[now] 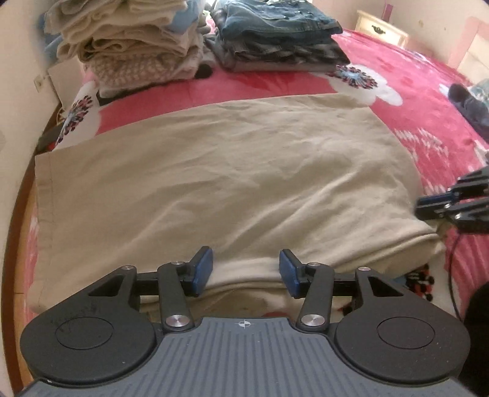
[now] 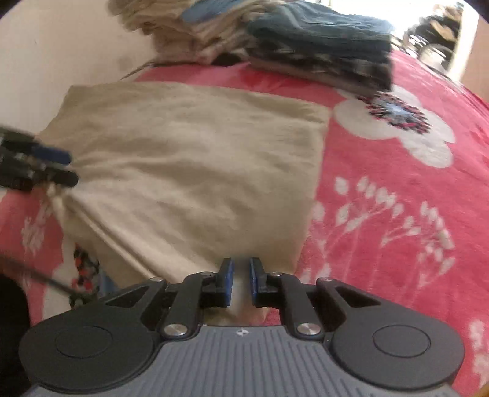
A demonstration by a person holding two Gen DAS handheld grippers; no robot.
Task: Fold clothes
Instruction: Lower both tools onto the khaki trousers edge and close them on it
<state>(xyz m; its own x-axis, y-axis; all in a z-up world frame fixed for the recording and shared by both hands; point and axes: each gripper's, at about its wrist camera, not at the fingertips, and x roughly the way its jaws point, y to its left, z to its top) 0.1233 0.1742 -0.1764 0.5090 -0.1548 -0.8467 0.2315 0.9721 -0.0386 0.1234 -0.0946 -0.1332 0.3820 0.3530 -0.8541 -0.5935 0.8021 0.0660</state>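
Note:
A beige garment [image 1: 229,171] lies spread on the red flowered blanket [image 1: 412,91], with its near edge doubled over into a thick fold. My left gripper [image 1: 246,270] hangs over that fold with its blue pads well apart, and cloth shows between them without being pinched. In the right wrist view the left gripper [image 2: 68,169] sits at the garment's [image 2: 198,171] left side. My right gripper [image 2: 241,279] has its pads close together at the near right edge, nipping pale cloth. In the left wrist view it appears as the right gripper [image 1: 420,207] at the garment's right corner.
Two folded stacks stand at the far side: light knits [image 1: 131,45] and jeans and dark clothes [image 1: 281,36]. A dark loose item [image 1: 467,103] lies at the right. A cream nightstand [image 1: 382,29] stands beyond the bed, a wall [image 2: 61,45] borders the left.

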